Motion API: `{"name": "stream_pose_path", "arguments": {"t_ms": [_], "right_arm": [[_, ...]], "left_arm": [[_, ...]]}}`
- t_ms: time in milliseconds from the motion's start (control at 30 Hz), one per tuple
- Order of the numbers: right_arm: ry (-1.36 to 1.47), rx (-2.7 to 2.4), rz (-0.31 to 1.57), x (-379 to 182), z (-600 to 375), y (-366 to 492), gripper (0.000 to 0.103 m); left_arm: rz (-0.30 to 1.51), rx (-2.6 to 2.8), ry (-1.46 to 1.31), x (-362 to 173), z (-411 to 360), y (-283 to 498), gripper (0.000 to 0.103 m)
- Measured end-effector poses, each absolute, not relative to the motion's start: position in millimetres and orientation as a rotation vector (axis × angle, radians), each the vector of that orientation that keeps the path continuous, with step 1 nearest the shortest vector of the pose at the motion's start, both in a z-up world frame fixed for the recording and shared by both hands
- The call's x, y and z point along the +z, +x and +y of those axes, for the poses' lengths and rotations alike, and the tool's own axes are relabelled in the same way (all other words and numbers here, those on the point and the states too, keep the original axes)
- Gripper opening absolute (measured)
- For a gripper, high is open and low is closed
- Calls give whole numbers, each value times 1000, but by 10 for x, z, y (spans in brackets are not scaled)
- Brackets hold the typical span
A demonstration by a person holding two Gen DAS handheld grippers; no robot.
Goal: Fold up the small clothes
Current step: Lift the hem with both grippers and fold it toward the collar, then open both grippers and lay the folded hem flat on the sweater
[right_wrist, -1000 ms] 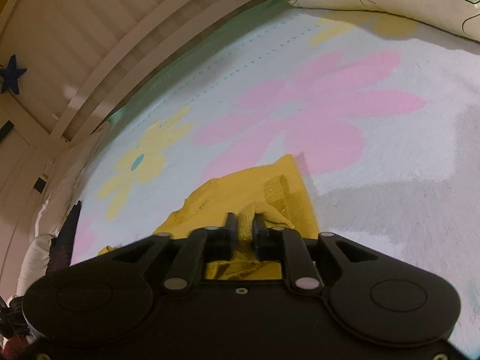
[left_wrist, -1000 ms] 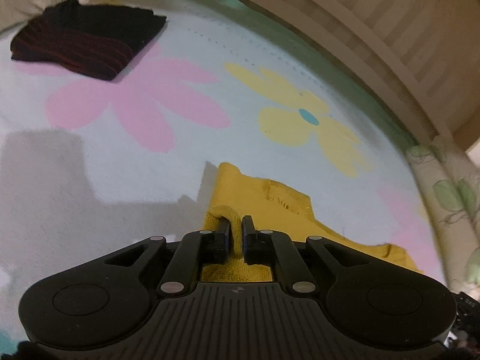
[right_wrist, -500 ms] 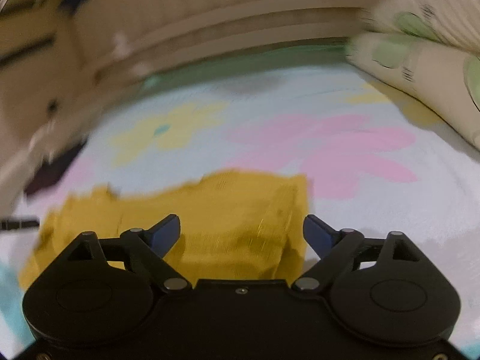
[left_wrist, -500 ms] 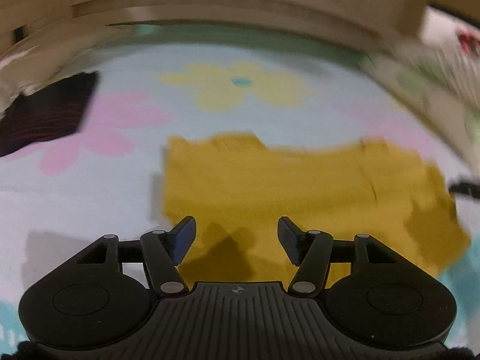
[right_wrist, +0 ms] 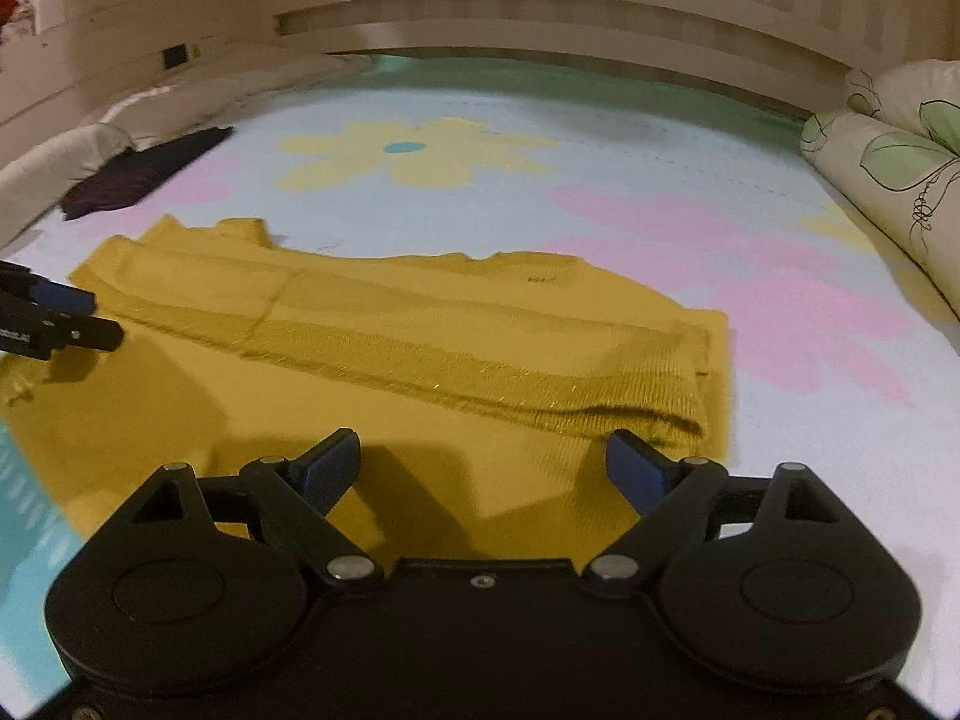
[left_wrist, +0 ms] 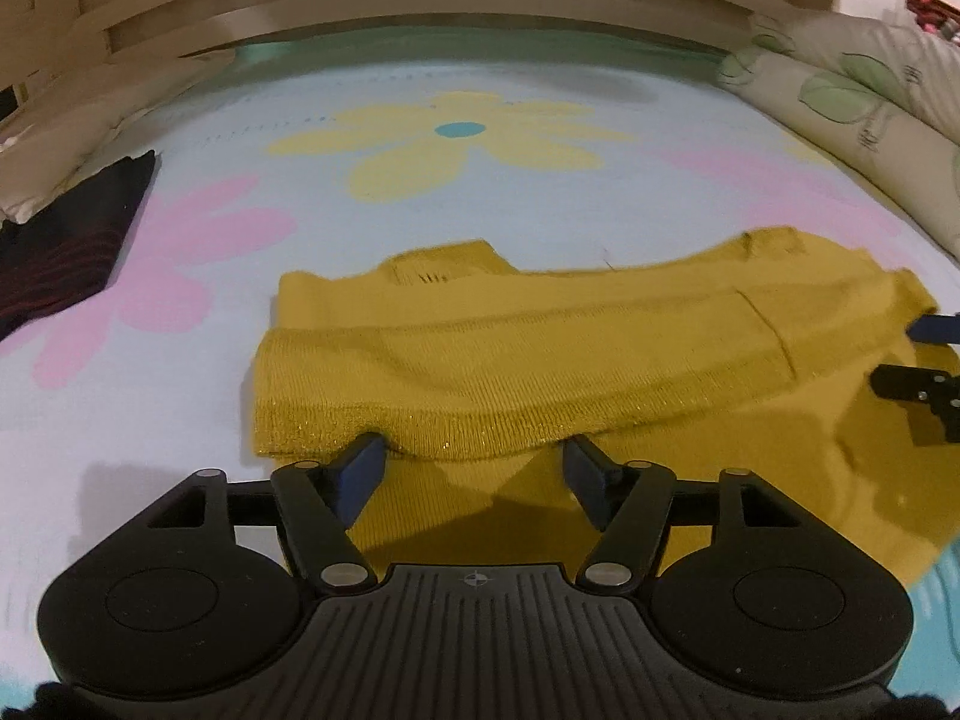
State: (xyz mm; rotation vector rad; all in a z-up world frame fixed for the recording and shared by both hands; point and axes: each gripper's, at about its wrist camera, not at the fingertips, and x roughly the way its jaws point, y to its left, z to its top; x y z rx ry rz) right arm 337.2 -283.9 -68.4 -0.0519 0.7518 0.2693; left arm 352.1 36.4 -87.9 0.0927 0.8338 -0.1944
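Observation:
A mustard-yellow knit garment (left_wrist: 540, 348) lies flat on the flowered blanket, its hem folded back toward its middle; it also shows in the right wrist view (right_wrist: 384, 360). My left gripper (left_wrist: 471, 471) is open and empty, just above the garment's near left part. My right gripper (right_wrist: 480, 468) is open and empty over the garment's near right part. The right gripper's fingers (left_wrist: 924, 360) show at the right edge of the left wrist view. The left gripper's fingers (right_wrist: 54, 318) show at the left edge of the right wrist view.
A folded dark striped garment (left_wrist: 66, 240) lies at the far left of the blanket (left_wrist: 198, 300), also seen in the right wrist view (right_wrist: 144, 174). A leaf-print pillow (right_wrist: 900, 180) lies along the right side. A slatted wooden bed rail (right_wrist: 540, 6) runs along the back.
Both grippers were shut on the yellow garment's edge a second ago. They let go, opened, and drew back toward me, leaving the hem folded over the garment.

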Motion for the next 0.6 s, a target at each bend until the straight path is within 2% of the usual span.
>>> {"name": "stream_pose_path", "arguments": {"t_ms": [233, 600], "right_arm": [[19, 199, 754, -711, -2864, 3780, 90], [85, 160, 777, -757, -2915, 4044, 99]], "left_arm": [[847, -184, 57, -889, 403, 3919, 64], [869, -166, -18, -909, 502, 4187, 70]]}}
